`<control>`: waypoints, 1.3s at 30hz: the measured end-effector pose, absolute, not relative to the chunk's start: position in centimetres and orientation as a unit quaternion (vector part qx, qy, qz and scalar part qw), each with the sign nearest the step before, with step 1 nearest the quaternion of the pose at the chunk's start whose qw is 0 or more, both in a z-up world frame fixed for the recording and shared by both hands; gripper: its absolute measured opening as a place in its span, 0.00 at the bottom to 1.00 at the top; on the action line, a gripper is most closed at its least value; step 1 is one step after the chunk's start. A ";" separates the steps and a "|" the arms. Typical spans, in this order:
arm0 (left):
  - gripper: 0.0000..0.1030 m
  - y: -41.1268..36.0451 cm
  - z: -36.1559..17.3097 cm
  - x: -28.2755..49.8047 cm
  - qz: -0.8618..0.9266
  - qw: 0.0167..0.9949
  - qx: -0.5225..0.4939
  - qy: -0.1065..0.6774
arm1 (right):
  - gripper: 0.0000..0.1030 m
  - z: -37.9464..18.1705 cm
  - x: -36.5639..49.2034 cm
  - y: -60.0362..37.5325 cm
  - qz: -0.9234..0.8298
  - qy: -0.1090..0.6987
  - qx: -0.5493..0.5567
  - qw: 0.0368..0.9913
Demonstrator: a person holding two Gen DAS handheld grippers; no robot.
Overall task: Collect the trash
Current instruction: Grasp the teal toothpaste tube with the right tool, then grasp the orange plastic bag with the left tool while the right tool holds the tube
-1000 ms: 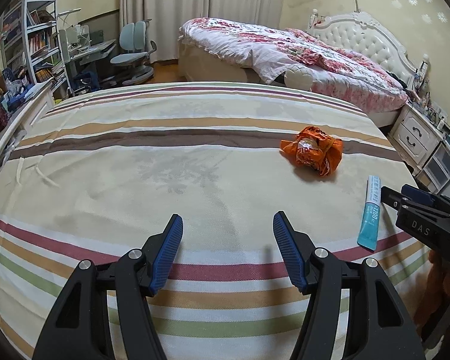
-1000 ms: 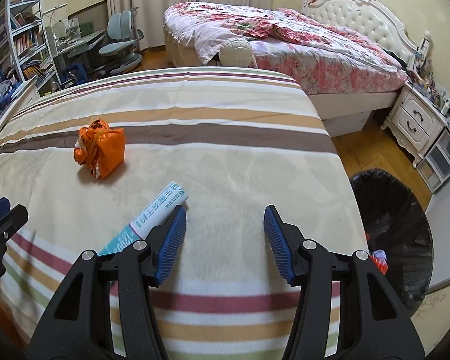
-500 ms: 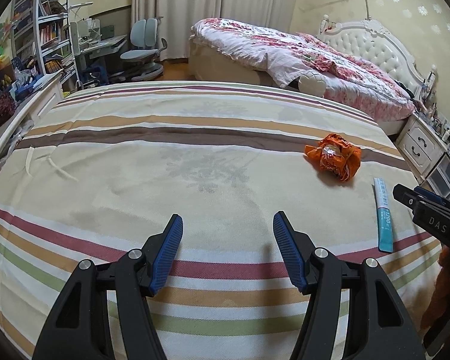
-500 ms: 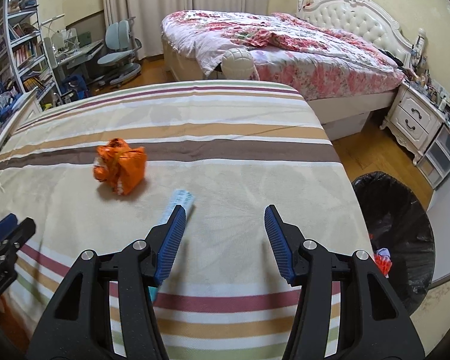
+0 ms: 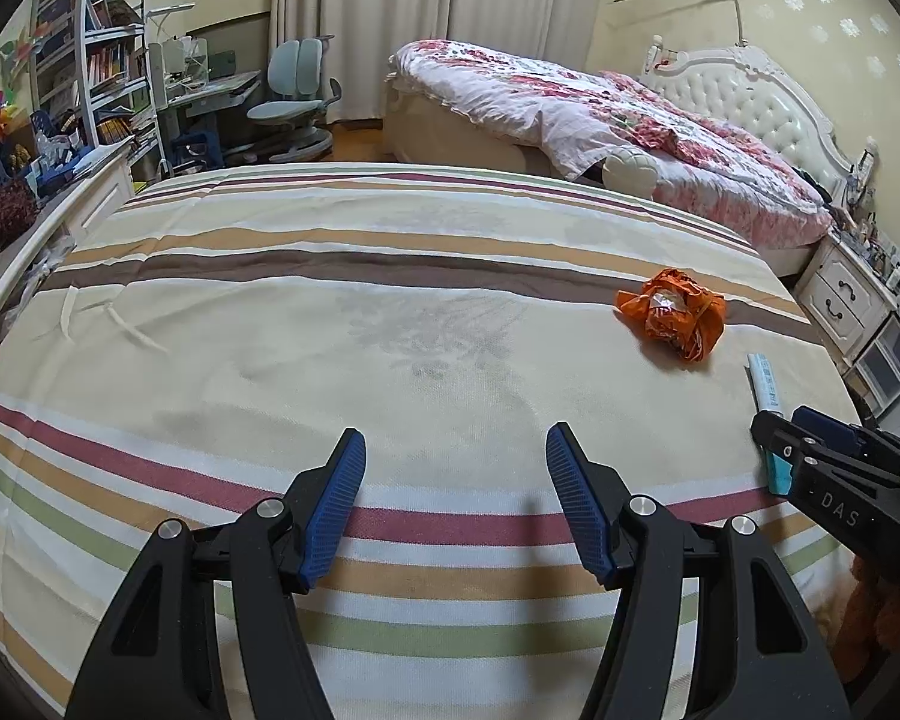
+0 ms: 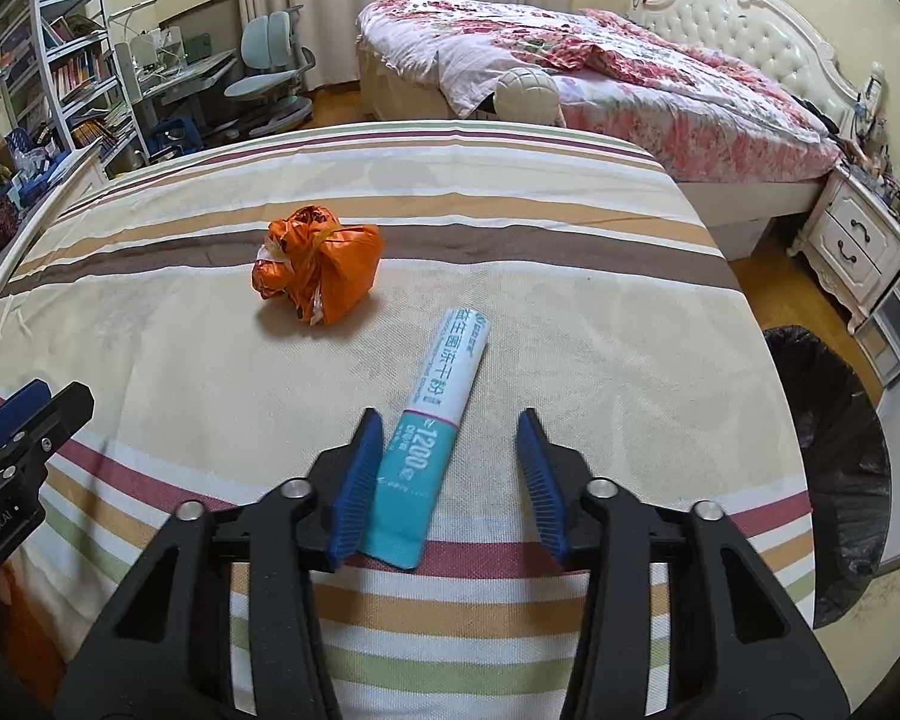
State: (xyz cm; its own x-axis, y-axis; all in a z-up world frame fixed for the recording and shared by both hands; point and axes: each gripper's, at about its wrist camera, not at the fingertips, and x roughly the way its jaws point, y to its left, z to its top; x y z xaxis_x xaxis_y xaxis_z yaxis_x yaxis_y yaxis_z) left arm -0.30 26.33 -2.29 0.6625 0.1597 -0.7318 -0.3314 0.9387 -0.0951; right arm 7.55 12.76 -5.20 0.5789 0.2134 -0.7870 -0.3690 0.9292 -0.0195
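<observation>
A white and teal tube lies on the striped bed cover; its near end sits between my right gripper's open jaws, close to the left finger. A crumpled orange wrapper lies beyond it to the left. In the left wrist view the wrapper and tube are at the far right, and my left gripper is open and empty over bare cover. The right gripper's tips cover the tube's near end there.
A black-lined trash bin stands on the floor off the cover's right edge. A floral bed, white nightstand, desk, chair and bookshelves lie beyond. The left gripper's side shows at left.
My right gripper has swung left and come over the tube, which now lies between its fingers. My left gripper view has shifted slightly; wrapper and tube have not moved.
</observation>
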 end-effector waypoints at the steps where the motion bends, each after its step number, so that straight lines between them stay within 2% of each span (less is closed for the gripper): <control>1: 0.60 26.3 -2.3 -0.2 0.135 0.905 -0.110 0.388 | 0.31 -5.2 7.5 12.7 0.165 0.428 -0.092 0.884; 3: 0.60 26.2 -2.3 -0.1 0.133 0.905 -0.109 0.389 | 0.20 -5.2 7.5 12.6 0.165 0.428 -0.094 0.884; 4: 0.60 26.1 -2.3 0.0 0.132 0.905 -0.109 0.389 | 0.20 -5.3 7.4 12.5 0.165 0.427 -0.094 0.884; 39: 0.66 17.7 -2.3 8.0 0.065 0.914 -0.056 0.397 | 0.19 -5.1 13.0 6.9 0.149 0.419 -0.066 0.893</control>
State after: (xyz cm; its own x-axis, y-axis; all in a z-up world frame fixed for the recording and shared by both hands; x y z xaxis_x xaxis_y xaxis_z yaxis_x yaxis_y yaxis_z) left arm 7.96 17.73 -2.31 0.6765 0.0737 -0.7328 -0.1632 0.9852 -0.0516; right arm 12.97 6.86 -5.11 0.6042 0.2100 -0.7687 -0.3207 0.9472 0.0067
